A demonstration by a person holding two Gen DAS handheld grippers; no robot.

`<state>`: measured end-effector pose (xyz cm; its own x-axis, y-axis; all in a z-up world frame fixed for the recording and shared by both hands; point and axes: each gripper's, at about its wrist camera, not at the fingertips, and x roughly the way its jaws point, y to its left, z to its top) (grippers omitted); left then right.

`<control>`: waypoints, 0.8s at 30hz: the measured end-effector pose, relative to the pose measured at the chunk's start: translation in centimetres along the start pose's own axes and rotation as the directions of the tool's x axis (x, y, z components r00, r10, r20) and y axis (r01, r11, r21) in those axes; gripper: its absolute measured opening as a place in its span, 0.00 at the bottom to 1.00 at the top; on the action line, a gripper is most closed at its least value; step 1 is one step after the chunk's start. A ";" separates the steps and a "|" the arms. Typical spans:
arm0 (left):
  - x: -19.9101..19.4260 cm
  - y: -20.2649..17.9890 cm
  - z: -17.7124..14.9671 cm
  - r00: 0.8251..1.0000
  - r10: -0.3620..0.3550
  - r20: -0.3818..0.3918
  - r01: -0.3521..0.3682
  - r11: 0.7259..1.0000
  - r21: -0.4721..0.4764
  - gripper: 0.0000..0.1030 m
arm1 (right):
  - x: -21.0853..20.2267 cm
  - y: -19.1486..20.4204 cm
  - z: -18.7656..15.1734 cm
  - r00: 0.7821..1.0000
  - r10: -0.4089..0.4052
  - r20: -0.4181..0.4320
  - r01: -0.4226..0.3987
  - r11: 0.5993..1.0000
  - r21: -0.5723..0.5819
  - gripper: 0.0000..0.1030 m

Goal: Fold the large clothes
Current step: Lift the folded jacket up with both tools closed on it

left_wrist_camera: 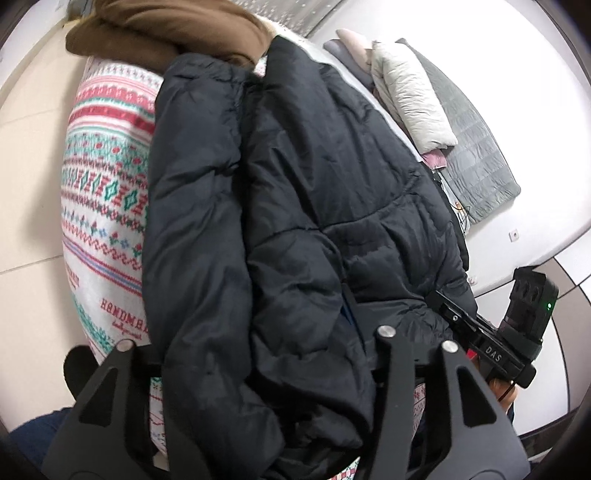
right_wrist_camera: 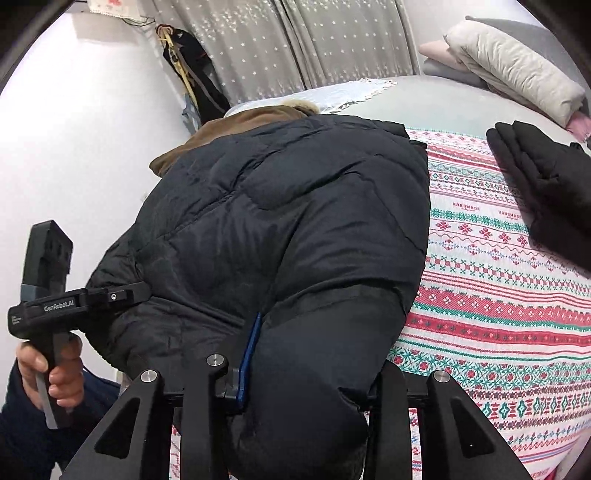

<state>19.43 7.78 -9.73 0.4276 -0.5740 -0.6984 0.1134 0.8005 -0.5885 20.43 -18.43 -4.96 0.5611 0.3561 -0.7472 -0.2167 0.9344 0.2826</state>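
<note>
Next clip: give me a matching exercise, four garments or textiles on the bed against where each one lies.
Things:
1. black puffer jacket
2. brown hooded garment
3. folded cream padded coat
4. folded black garment

Places:
A. far right corner, on a pile
B. under the jacket's far end
C. between both grippers' fingers, near edge
D. right of the jacket, on the patterned red-and-green blanket

Pairs: 1-C, 2-B, 3-A, 4-D
</note>
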 end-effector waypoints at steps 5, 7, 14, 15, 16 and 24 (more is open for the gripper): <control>0.5 0.4 0.1 1.000 -0.015 -0.015 0.015 1.000 -0.025 0.63 | 0.0 0.1 0.0 1.000 -0.007 0.002 0.007 1.000 -0.007 0.34; 0.7 0.6 0.1 1.000 -0.020 -0.013 0.020 0.999 -0.040 0.63 | 0.1 0.1 -0.1 1.000 -0.014 0.003 0.014 1.000 -0.011 0.33; -0.9 -0.5 -0.2 0.999 -0.024 0.039 0.022 0.999 0.030 0.32 | -1.2 1.7 0.2 0.998 -0.052 0.047 0.055 0.996 -0.075 0.26; -1.1 -0.5 -0.3 0.999 -0.026 0.042 0.025 0.999 0.032 0.29 | -1.3 1.9 0.2 0.997 -0.059 0.053 0.064 0.994 -0.085 0.26; -1.3 -0.6 -0.3 0.998 -0.029 0.048 0.027 0.999 0.042 0.28 | -1.6 2.3 0.2 0.995 -0.076 0.064 0.082 0.991 -0.107 0.26; -2.8 -1.2 -0.5 0.995 -0.040 0.091 0.030 0.994 0.105 0.23 | -3.3 4.3 0.2 0.980 -0.140 0.143 0.166 0.968 -0.188 0.24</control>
<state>17.67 8.34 -7.22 0.5026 -0.5874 -0.6343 0.2200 0.7965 -0.5632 17.80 -15.55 -1.18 0.6947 0.2184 -0.6853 -0.2670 0.9630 0.0362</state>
